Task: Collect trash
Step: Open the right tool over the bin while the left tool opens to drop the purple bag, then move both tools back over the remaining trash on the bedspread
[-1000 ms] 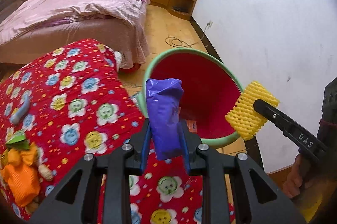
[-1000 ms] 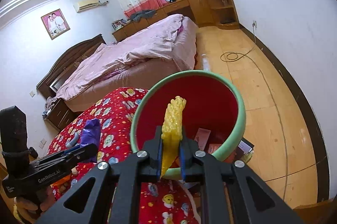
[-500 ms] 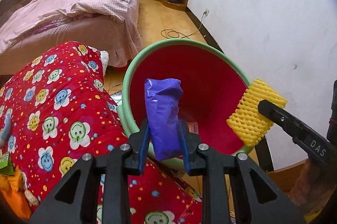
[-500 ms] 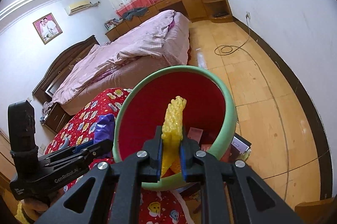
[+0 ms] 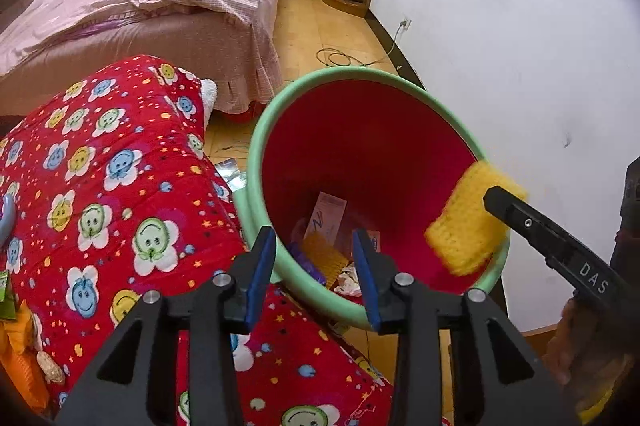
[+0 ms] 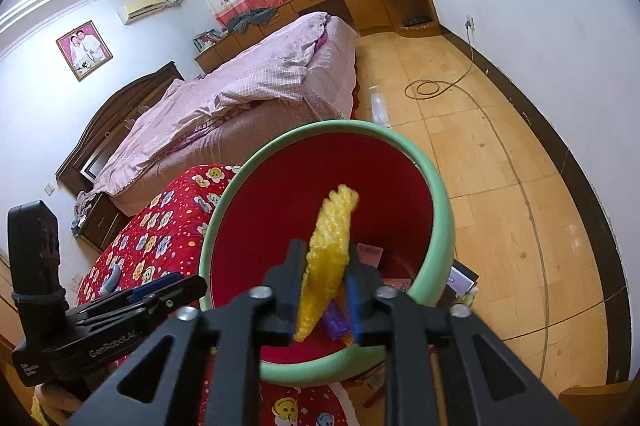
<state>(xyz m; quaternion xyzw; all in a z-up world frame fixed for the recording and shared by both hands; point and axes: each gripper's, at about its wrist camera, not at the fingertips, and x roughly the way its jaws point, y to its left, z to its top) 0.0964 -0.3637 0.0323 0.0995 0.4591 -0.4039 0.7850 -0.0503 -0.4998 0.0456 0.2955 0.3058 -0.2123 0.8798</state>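
A red bin with a green rim (image 5: 360, 74) (image 6: 440, 210) stands on the floor beside a red flowered quilt (image 5: 120, 186). My left gripper (image 5: 314, 266) is open and empty over the bin's near edge. A purple wrapper (image 6: 335, 322) lies in the bin among paper scraps (image 5: 326, 214). My right gripper (image 6: 324, 280) holds a yellow foam net (image 6: 332, 238) over the bin, with its jaws slightly parted; the net also shows in the left wrist view (image 5: 468, 222), blurred.
Orange and green wrappers (image 5: 16, 354) lie on the quilt at the far left. A pink bed (image 5: 140, 6) stands behind. A white wall (image 5: 500, 46) is to the right, and a cable (image 6: 432, 88) lies on the wooden floor.
My left gripper opened and the purple wrapper dropped into the bin. Both grippers moved closer over the bin. The right jaws have loosened around the yellow net.
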